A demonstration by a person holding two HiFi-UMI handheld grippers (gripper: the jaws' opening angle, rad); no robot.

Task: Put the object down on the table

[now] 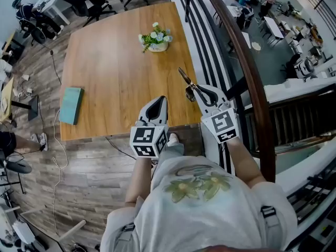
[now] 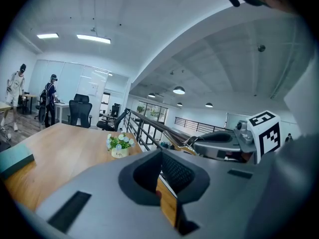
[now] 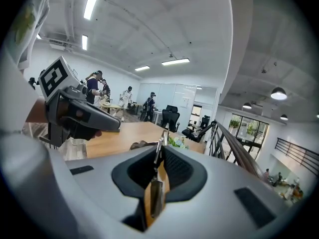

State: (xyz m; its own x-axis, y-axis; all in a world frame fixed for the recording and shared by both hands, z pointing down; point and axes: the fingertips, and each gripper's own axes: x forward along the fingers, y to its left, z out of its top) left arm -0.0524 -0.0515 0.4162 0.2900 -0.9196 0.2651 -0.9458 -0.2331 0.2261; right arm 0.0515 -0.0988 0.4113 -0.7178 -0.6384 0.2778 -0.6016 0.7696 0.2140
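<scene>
My right gripper point(image 1: 196, 91) is shut on a pair of scissors point(image 1: 185, 79) with dark handles. It holds them above the near right corner of the wooden table point(image 1: 115, 72), blades pointing away from me. In the right gripper view the thin metal blade point(image 3: 160, 151) stands pinched between the pads of the right gripper point(image 3: 158, 166). My left gripper point(image 1: 159, 100) hovers over the table's front edge, just left of the right one, shut with nothing in it. In the left gripper view the left gripper point(image 2: 160, 156) has its jaws together over the table edge.
A small pot of flowers point(image 1: 156, 38) stands at the table's far right. A teal book point(image 1: 71, 105) lies at the near left edge. A dark stair railing point(image 1: 247, 62) runs along the table's right side. Office chairs point(image 1: 89, 1) stand behind the table.
</scene>
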